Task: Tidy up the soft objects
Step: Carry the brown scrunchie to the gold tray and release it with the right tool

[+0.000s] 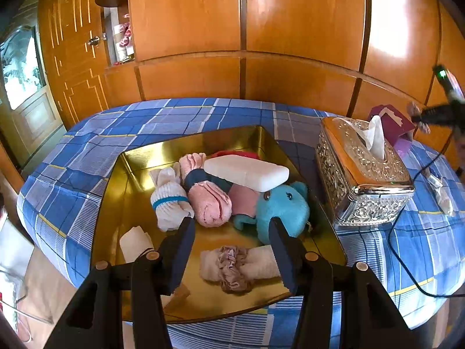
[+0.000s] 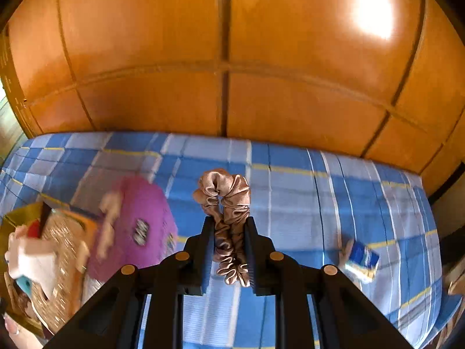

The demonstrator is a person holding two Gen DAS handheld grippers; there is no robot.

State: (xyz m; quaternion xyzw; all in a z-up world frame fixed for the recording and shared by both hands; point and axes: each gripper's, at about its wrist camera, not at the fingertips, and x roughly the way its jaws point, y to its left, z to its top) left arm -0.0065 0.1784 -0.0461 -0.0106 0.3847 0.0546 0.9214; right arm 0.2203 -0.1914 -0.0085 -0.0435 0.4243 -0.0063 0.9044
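Observation:
A gold tray (image 1: 139,157) on the bed holds a white sock with a teal stripe (image 1: 170,200), a pink towel roll (image 1: 209,200), a white foam block (image 1: 247,171), a blue plush toy (image 1: 283,206) and a cream cloth roll ringed by a scrunchie (image 1: 235,264). Over the tray's near side, my left gripper (image 1: 231,224) stands open with nothing between its fingers. In the right wrist view, my right gripper (image 2: 230,221) is shut on a beige satin scrunchie (image 2: 223,192), held in the air above the bedspread.
An ornate silver tissue box (image 1: 363,180) stands right of the tray, with a purple carton (image 2: 139,221) behind it. A blue packet (image 2: 361,258) lies on the checked bedspread (image 2: 290,180). A black cable (image 1: 401,232) crosses the bed. Wooden wardrobe panels (image 1: 247,29) close the far side.

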